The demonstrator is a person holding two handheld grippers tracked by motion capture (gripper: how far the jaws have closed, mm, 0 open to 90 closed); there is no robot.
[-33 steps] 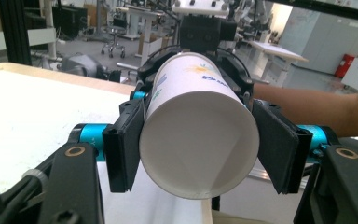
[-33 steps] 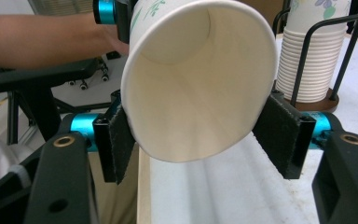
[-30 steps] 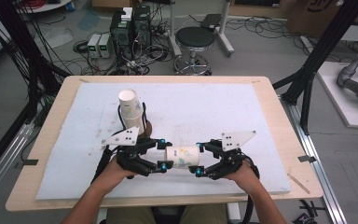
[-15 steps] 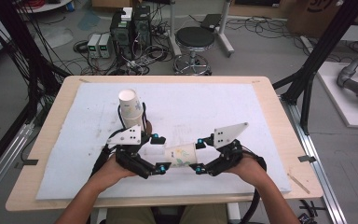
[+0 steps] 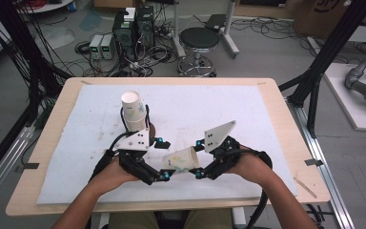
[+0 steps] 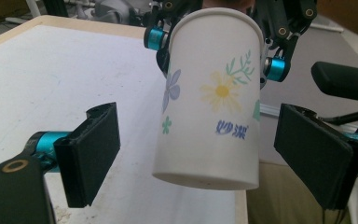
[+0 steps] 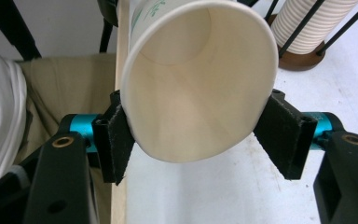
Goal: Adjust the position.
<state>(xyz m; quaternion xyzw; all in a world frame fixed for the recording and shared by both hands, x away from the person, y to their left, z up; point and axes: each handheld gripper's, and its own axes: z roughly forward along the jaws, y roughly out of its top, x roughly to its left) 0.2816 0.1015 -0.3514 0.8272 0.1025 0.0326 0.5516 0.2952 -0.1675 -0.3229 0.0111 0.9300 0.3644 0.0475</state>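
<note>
A paper cup (image 5: pixel 181 160) printed with flowers lies tilted above the front of the white mat, and my right gripper (image 5: pixel 198 159) is shut on its rim end. In the right gripper view the cup (image 7: pixel 196 84) shows its open mouth, pinched from both sides by the pads (image 7: pixel 116 135). My left gripper (image 5: pixel 164 160) is open around the cup's closed bottom. In the left gripper view the cup (image 6: pixel 212 98) hangs between the two wide-apart pads (image 6: pixel 91 151) without touching them.
A stack of paper cups (image 5: pixel 133 112) stands in a black-rod holder on a round wooden base (image 7: pixel 303 60), just behind the left gripper. The white mat (image 5: pixel 267 109) covers the wooden table (image 5: pixel 279 95). A stool and equipment stand on the floor beyond.
The left gripper has opened and let go of the cup's bottom. The right gripper has swung its rear outward, and the cup now tilts in it.
</note>
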